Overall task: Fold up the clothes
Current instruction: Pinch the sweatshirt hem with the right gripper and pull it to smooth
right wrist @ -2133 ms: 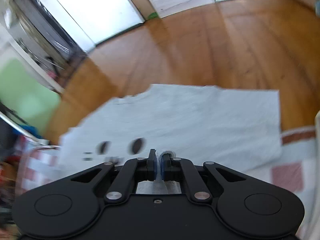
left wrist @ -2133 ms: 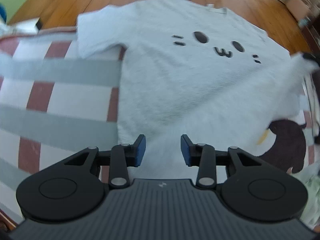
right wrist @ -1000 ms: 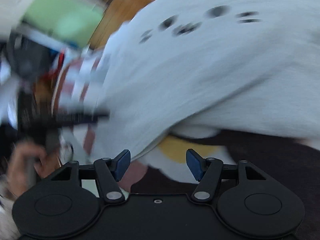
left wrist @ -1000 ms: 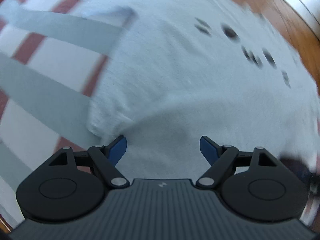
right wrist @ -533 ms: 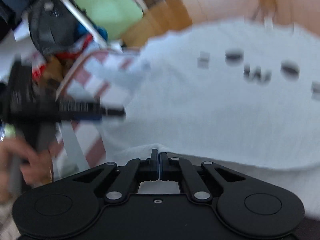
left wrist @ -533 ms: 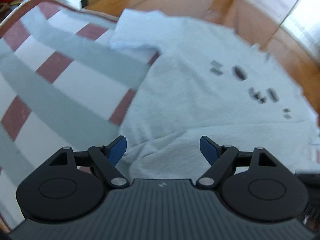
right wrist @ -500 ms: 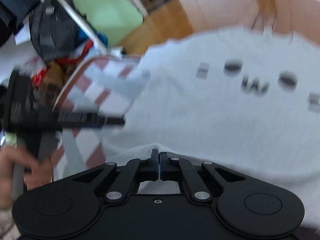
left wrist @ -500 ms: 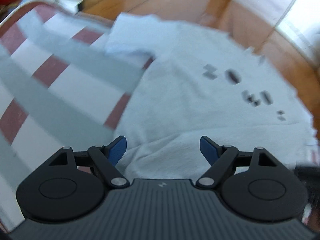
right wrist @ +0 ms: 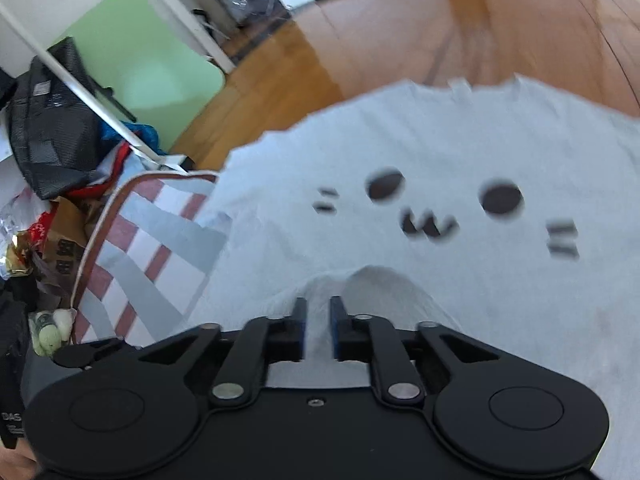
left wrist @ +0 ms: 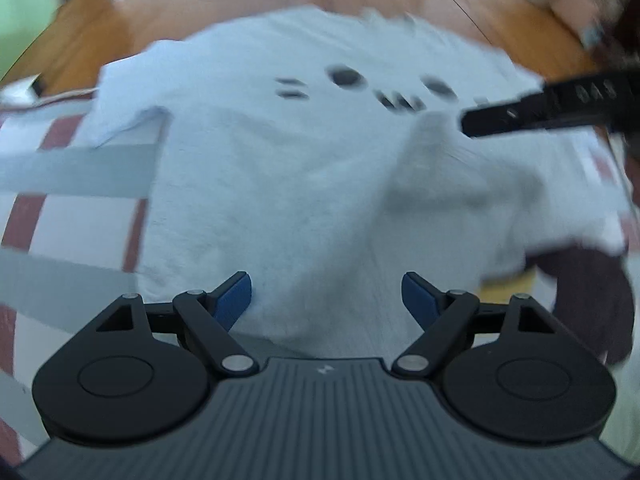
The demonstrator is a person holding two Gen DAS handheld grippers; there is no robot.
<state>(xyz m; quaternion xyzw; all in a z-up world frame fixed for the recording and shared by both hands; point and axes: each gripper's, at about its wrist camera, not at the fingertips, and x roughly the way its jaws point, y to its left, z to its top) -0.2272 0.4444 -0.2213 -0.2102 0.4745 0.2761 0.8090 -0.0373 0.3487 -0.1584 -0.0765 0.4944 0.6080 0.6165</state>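
Striped blanket (left wrist: 76,168) carries a white shirt (left wrist: 256,168); right gripper (right wrist: 318,320) pinches its hem to fold, left gripper (left wrist: 326,298) spread wide

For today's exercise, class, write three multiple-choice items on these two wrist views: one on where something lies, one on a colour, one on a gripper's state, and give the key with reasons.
1. What does the white T-shirt lie on?
A. a checked blanket
B. a metal shelf
C. a glass table

2. What colour is the face print on the shirt?
A. red
B. dark, near black
C. green

3. How do the grippers stand?
A. both open
B. left shut, right open
C. left open, right pinching cloth

Key:
1 A, the checked blanket shows beside the shirt.
2 B, the eyes and mouth are dark.
3 C, the left gripper has its fingers spread; the right gripper has a fold between its fingers.
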